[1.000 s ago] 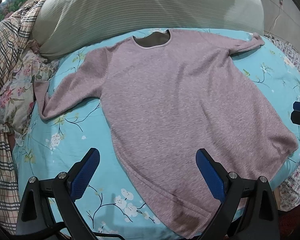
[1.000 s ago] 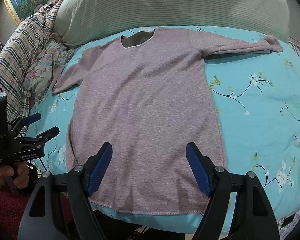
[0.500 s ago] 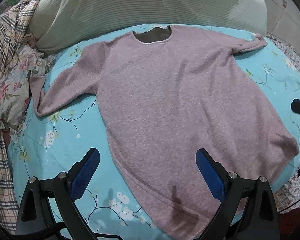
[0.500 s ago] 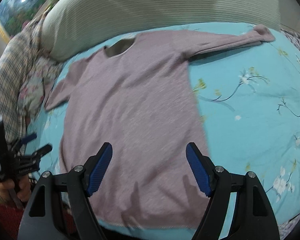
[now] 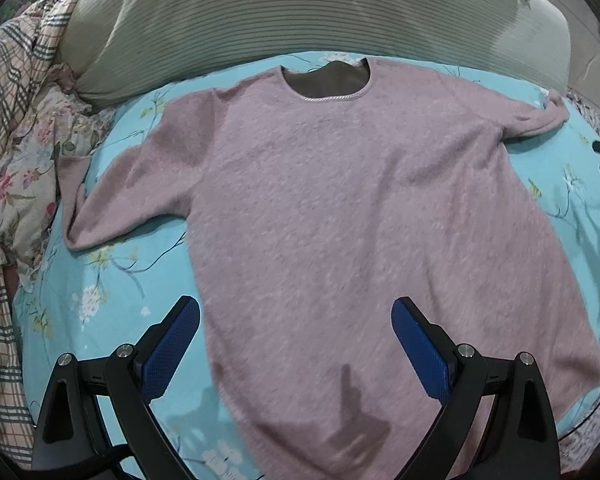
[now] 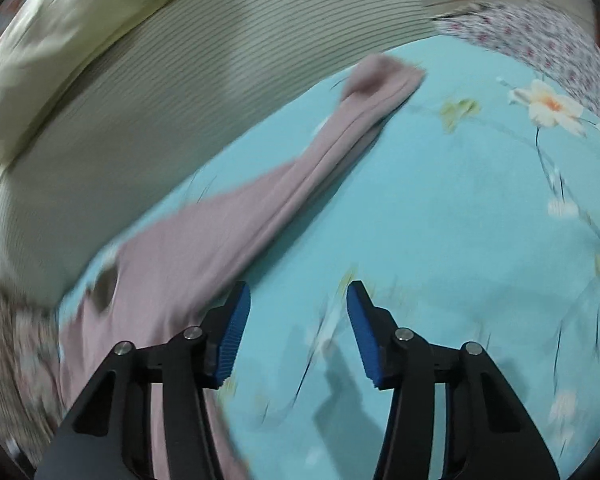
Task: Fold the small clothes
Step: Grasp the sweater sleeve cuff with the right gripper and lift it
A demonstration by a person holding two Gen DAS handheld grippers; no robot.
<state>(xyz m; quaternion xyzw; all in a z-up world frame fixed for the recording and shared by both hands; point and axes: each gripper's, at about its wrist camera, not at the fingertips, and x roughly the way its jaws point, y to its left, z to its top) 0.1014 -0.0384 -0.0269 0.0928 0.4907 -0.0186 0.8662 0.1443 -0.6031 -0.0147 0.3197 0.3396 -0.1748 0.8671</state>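
On the floral bedspread (image 5: 112, 280) a pink sweater (image 5: 340, 208) lies flat.

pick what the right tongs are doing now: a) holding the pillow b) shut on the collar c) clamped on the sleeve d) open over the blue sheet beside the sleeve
d: the right tongs stand open with only the blue floral sheet between the pads, the pink sweater sleeve lying ahead and to their left, ungripped.

Black left claw (image 5: 296, 338), ridged blue pads (image 5: 171, 346), silver screws
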